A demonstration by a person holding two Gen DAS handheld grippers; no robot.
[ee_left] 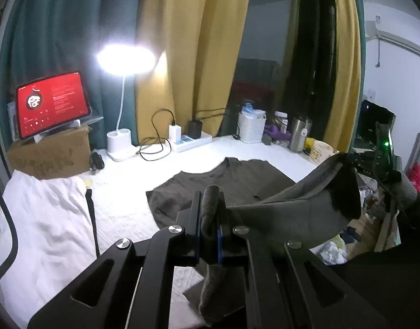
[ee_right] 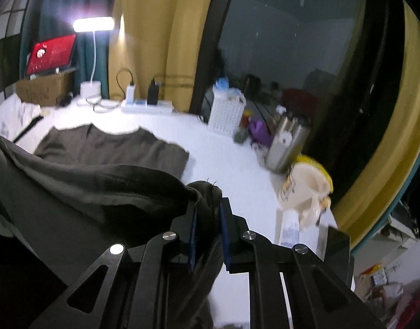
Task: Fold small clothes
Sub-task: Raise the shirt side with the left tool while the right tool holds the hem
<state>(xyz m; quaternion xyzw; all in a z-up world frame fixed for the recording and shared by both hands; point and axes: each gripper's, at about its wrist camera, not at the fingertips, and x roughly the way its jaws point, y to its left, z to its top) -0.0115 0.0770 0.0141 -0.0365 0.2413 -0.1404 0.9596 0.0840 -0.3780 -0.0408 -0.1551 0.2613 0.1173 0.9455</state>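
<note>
- The step in hand looked like the first fold: both grippers had a near edge of the dark olive-grey cotton garment [ee_left: 223, 175] raised off the white padded table top [ee_left: 122, 208], while its far part lay flat on that table.
- The left gripper [ee_left: 210, 205] was clenched on a bunched corner of the garment, the cloth pinched between its blue pads and trailing down below them.
- The right gripper [ee_right: 208, 205] was likewise clamped on another bunched corner, with cloth hanging beneath the jaws.
- Between the two grips the hem ran as a sagging, slightly twisted span above the table.
- The garment lay in the middle of the table, nearer the grippers than the white power strip [ee_left: 189, 140] and well to the right of the white crumpled cloth [ee_left: 45, 219].
- Judged from this, the next move called for carrying both corners forward together, level and taut, over the flat part, then lowering them towards the far edge before letting go.
- Uneven travel would likely leave a skewed fold.
</note>
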